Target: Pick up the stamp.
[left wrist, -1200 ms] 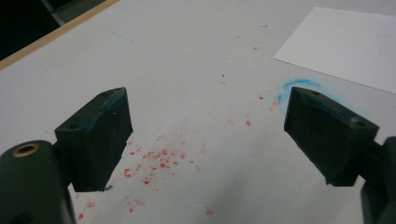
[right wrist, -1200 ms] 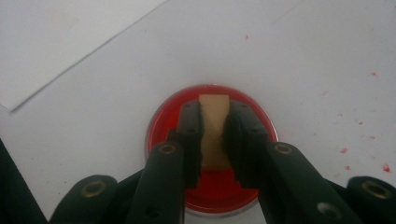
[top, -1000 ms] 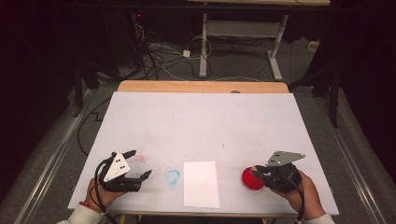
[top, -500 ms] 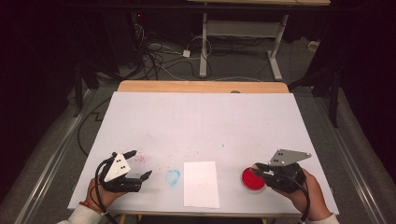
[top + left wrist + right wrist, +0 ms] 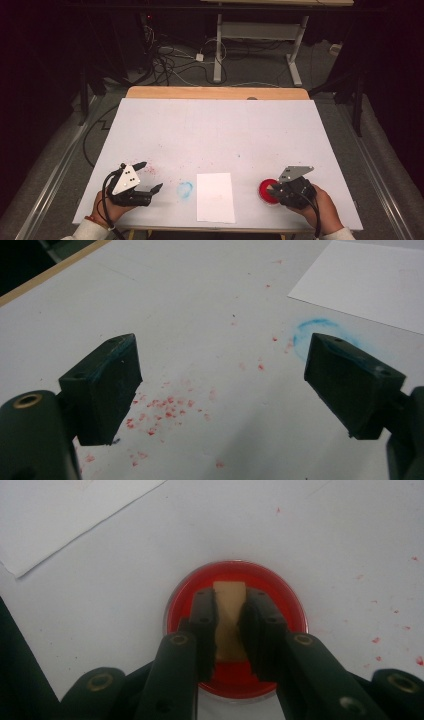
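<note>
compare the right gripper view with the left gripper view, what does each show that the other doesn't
Right gripper view: the right tool shut on a tan block, held over a round red dish.

Left gripper view: the left tool with jaws wide apart and nothing between them, a blue smear on the table, and a dense patch of red specks near the jaws.

Both: the white table, a corner of the white paper and scattered red specks.

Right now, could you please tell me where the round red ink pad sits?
The round red ink pad lies near the table's front edge, right of the white paper sheet, under the right gripper.
</note>
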`<control>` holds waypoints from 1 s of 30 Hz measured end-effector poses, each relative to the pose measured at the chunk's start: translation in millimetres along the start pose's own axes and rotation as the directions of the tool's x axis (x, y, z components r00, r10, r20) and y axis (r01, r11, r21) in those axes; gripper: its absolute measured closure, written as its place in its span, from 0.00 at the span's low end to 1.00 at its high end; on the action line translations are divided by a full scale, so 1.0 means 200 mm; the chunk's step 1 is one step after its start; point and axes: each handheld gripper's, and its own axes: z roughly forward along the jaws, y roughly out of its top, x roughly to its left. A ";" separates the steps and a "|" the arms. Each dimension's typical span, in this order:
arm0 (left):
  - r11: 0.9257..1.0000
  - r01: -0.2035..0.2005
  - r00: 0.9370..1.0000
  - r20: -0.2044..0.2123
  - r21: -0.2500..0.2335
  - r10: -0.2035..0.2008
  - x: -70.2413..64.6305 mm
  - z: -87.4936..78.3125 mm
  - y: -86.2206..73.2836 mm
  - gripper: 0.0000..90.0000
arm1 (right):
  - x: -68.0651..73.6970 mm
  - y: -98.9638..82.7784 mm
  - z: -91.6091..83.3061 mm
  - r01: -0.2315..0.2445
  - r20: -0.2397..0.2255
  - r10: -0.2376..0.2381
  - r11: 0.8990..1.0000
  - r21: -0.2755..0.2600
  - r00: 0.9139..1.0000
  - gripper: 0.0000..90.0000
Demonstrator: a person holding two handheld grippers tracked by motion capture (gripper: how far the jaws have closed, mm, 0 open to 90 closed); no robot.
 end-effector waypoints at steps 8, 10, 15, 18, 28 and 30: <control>1.000 -0.004 1.000 0.005 0.003 0.004 0.00 0.00 0.00 0.16 | 0.00 -0.02 0.02 -0.004 -0.004 0.004 1.000 -0.004 1.000 0.85; 1.000 -0.005 1.000 0.004 0.003 0.005 0.00 0.00 0.00 0.16 | 0.00 -0.02 0.02 -0.004 -0.003 0.004 1.000 -0.005 1.000 0.85; 1.000 -0.005 1.000 0.006 0.003 0.005 0.00 0.00 0.00 0.16 | 0.00 -0.02 0.02 -0.006 -0.002 0.006 1.000 -0.004 1.000 0.85; 1.000 -0.007 1.000 0.008 0.007 0.007 -0.01 0.01 0.00 0.16 | 0.00 -0.02 0.02 -0.014 -0.010 0.014 1.000 -0.007 1.000 0.85; 1.000 -0.010 1.000 0.007 0.015 0.010 -0.01 0.01 0.00 0.16 | 0.00 -0.03 0.02 -0.013 -0.008 0.013 1.000 -0.008 1.000 0.85; 1.000 -0.010 1.000 0.010 0.015 0.010 -0.01 0.01 0.00 0.16 | 0.00 -0.03 0.02 -0.011 -0.008 0.011 1.000 -0.007 1.000 0.85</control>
